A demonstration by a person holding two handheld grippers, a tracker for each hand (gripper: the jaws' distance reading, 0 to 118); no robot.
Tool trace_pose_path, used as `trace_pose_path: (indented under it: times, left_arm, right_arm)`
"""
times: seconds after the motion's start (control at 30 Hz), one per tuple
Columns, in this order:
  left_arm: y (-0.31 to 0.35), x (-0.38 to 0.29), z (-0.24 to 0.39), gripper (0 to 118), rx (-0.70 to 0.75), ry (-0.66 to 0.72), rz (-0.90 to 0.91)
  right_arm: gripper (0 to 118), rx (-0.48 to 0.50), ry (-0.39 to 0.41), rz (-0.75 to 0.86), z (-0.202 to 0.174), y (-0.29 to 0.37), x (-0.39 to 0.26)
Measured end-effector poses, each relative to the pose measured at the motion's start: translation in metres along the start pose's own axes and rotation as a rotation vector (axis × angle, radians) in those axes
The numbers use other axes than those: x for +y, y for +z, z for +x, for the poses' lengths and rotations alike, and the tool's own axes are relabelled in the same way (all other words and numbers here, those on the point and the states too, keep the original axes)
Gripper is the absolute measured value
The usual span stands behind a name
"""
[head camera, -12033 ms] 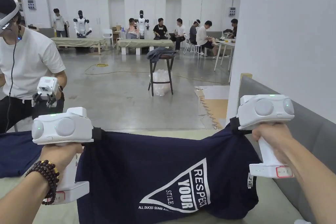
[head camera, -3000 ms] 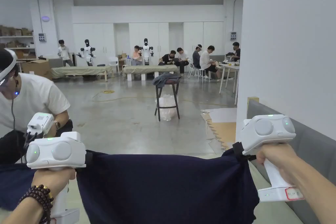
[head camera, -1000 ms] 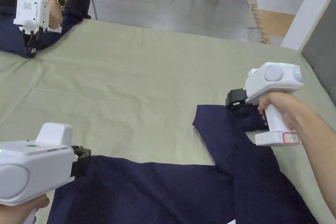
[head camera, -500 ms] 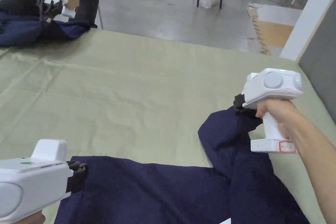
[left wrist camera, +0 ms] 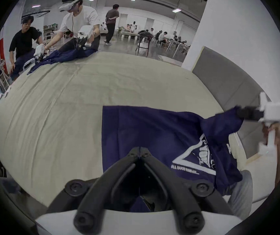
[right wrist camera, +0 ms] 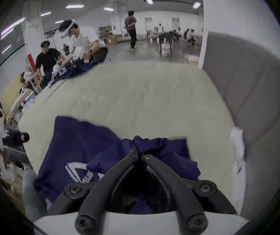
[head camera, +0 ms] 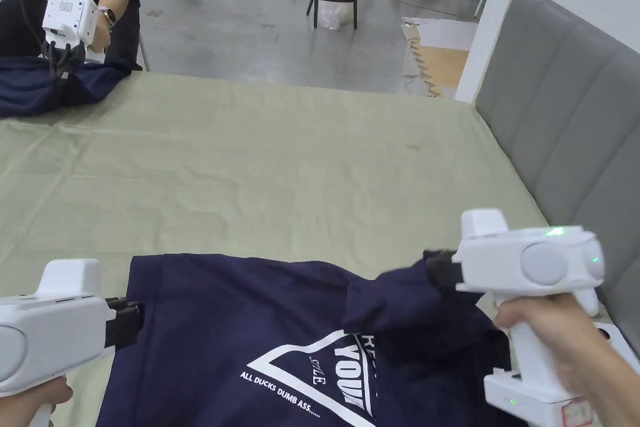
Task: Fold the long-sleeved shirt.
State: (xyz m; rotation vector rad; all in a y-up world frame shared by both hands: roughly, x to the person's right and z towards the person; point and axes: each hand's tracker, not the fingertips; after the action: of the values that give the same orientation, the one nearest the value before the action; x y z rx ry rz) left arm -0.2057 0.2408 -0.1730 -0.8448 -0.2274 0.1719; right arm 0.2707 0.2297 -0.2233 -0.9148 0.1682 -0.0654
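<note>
Navy shirt [head camera: 250, 334]: spread print-up on the olive sheet [head camera: 281, 153], between the two grippers.
Left gripper [left wrist camera: 140, 151]: jaws are closed together at the shirt's left edge; whether cloth is pinched cannot be told.
Right gripper [right wrist camera: 140, 154]: jaws are clamped on a bunched fold, which is held raised above the shirt's right side.
Grey panel [head camera: 562, 90]: stands just beyond the right gripper.
Another person [left wrist camera: 78, 23]: is seen far ahead of both grippers, with another dark garment.
</note>
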Motion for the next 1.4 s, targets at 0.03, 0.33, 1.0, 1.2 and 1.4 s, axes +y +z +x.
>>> trace_pose_path:
  times: [0.03,0.33,1.0,1.2,1.4]
  left_arm:
    - [0.002,-0.004,0.001,4,-0.001,0.002,-0.008]
    - [0.013,-0.017,0.007,4,0.001,0.003,-0.029]
    - [-0.205,0.123,-0.037,77,0.179,0.073,-0.183]
    - [-0.230,0.101,-0.034,46,0.237,-0.077,-0.315]
    - [-0.198,0.104,-0.031,9,0.123,-0.057,-0.251]
  right_arm:
    - [0,0.001,-0.034,-0.061,0.003,-0.021,-0.012]
    - [47,-0.023,-0.102,-0.067,0.013,-0.071,-0.034]
    - [1,-0.048,-0.130,0.010,0.031,0.029,-0.038]
    - [1,-0.066,-0.109,-0.059,0.042,0.006,-0.031]
    - [1,-0.092,-0.062,-0.076,0.062,-0.039,0.028]
